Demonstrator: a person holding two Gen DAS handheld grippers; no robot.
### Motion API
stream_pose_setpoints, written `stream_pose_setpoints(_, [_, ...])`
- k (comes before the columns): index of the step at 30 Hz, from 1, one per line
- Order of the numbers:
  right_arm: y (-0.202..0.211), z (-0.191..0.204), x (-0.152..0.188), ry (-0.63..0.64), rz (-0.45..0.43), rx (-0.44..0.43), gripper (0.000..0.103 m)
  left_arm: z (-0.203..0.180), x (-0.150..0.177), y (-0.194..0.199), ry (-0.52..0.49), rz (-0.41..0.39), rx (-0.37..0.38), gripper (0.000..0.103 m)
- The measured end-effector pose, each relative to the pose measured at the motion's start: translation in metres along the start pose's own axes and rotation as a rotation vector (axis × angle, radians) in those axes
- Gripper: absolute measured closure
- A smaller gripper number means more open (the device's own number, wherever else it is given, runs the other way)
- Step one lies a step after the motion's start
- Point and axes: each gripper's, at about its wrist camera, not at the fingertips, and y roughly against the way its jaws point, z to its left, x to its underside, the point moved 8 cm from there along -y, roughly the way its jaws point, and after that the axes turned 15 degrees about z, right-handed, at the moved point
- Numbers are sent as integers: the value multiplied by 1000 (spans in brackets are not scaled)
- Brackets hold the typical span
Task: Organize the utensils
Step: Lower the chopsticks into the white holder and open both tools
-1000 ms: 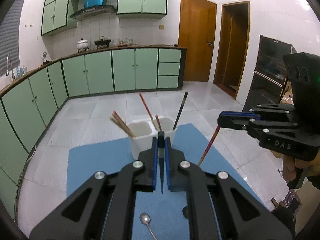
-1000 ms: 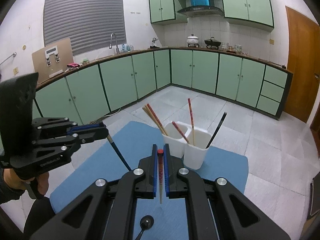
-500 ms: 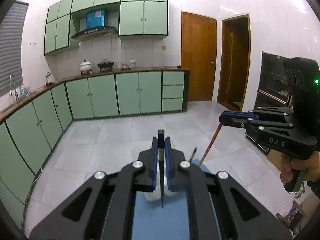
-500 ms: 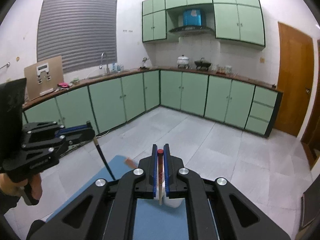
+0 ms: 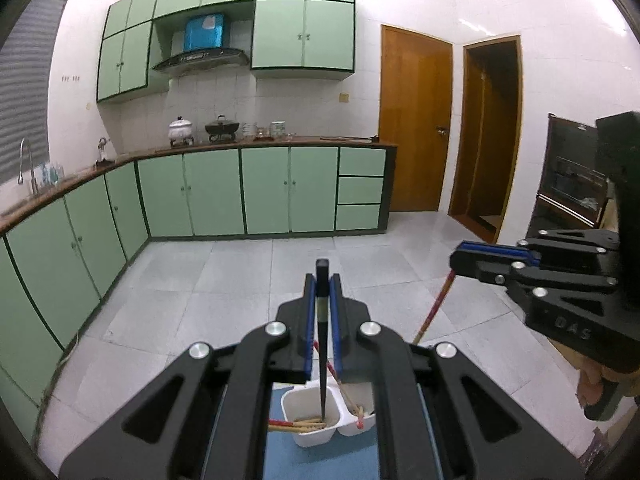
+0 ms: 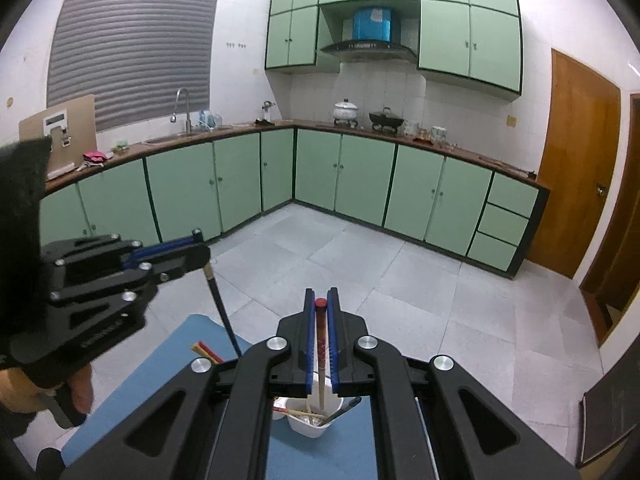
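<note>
Chopsticks hang point-down so I can drop them straight in: my left gripper [image 5: 322,312] is clamped on the black one [image 5: 322,360] above the white holder [image 5: 310,438] on the blue mat [image 6: 160,364], my right gripper [image 6: 321,332] clamped on the red one [image 6: 321,356] over its neighbouring cup
</note>
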Motion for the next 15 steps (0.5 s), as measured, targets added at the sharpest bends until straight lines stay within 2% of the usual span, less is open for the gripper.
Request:
stream_pose_setpoints(6, [-28,-5,11,-10,29,-12,97,15,14,-41,28,31,-6,97])
stream_pose_setpoints(15, [-66,-9,30,-30,81,-29,97,32,28,-74,48,66,-9,97])
